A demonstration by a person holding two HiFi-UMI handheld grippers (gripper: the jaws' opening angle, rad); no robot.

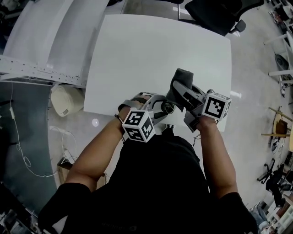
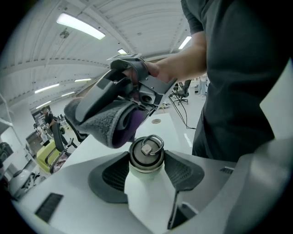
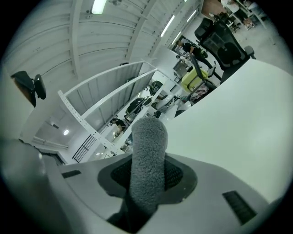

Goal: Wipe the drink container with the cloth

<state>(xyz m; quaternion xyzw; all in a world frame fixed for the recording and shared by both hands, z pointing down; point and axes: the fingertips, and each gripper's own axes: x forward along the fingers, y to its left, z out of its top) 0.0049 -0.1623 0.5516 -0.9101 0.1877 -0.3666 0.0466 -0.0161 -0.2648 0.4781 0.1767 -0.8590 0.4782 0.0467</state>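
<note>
The drink container is a white bottle with a dark metal lid and a ring on top. My left gripper is shut on its neck. In the head view the lid shows just over the near edge of the white table, ahead of the left gripper. My right gripper is shut on a folded grey cloth. In the left gripper view the cloth, purple on its inner fold, sits against the lid's upper left side. From the head view the cloth sticks out beyond the right gripper.
A black office chair stands past the table's far right corner. White shelving panels run along the left. On the floor at the left lie a pale round object and white cables.
</note>
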